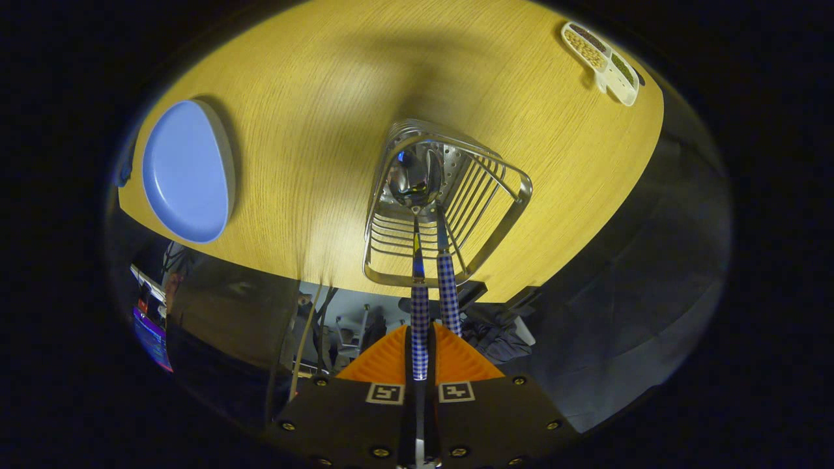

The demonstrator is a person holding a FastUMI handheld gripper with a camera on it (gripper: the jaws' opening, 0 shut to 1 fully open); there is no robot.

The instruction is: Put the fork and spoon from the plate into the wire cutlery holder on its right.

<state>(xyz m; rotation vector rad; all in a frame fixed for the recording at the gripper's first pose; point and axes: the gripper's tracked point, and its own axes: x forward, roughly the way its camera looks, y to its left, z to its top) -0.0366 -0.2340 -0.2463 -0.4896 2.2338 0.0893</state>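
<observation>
Yellow wood-grain tabletop (313,130) spread out beneath the camera, with dark booth floor and clutter showing past its near edge. And the gripper (420,355) was clamped tight, its two fingers pressed in on the checked blue-and-white handle of the spoon (414,179), which ran straight out ahead between them. The spoon's shiny bowl sat down inside the wire cutlery holder (515,195), low in the basket against its perforated base, so the spoon was in the holder while the fingers gripped the far end of its handle.

Right alongside that handle stood a second checked handle, the fork (447,293), its stem also reaching down into the wire cutlery holder just to the right of the spoon; its tines were hard to make out among the wires. The fork's handle lay just beside the right finger, and whether it touched that finger could not be told.

The wire cutlery holder stood on the tabletop directly ahead of the fingers, its rim close to the table's near edge. Well off to the holder's left lay the blue plate (186,172), bare on top, also near the table edge. Far beyond the holder and to its right, at the table's far side, rested a small white divided tray (603,62) with what looked like beans or grains in its compartments.
</observation>
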